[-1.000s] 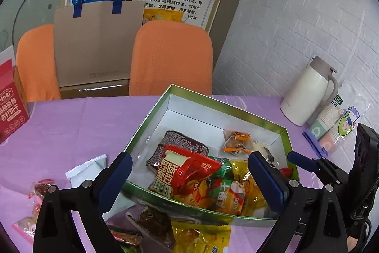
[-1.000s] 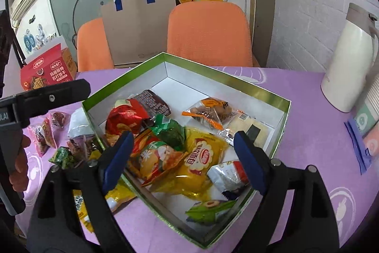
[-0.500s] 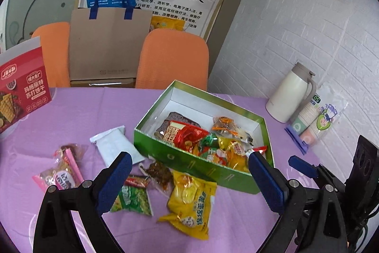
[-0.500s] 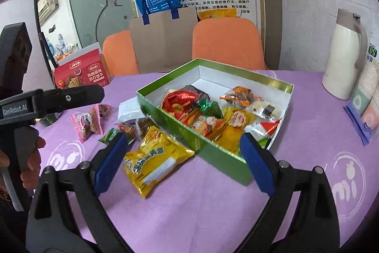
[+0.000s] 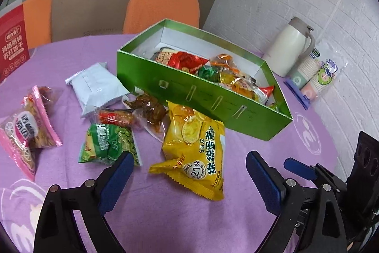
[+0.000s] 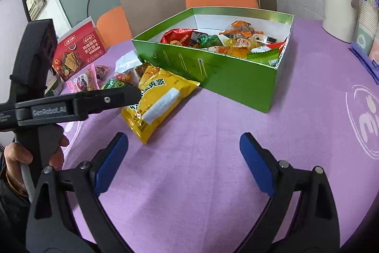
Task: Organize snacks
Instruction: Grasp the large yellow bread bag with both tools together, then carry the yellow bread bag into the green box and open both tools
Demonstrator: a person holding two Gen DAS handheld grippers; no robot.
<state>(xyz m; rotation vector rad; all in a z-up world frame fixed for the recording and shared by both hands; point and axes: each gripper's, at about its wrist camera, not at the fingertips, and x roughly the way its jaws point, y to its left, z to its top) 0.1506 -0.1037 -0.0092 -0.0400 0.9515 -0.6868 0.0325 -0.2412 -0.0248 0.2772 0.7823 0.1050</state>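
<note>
Both tools, the left tool (image 5: 187,172) and right tool (image 6: 183,153), are spread wide and hold nothing. The yellow chip bag (image 5: 194,153) lies just beside the green box (image 5: 201,96). Next, I think: grab it.

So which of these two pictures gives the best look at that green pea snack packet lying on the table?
The left wrist view: the green packet lies flat with nearly its whole printed face showing, just ahead of the open left gripper. In the right wrist view only a sliver of it shows, behind the left gripper's arm and beside the yellow bag.
</note>
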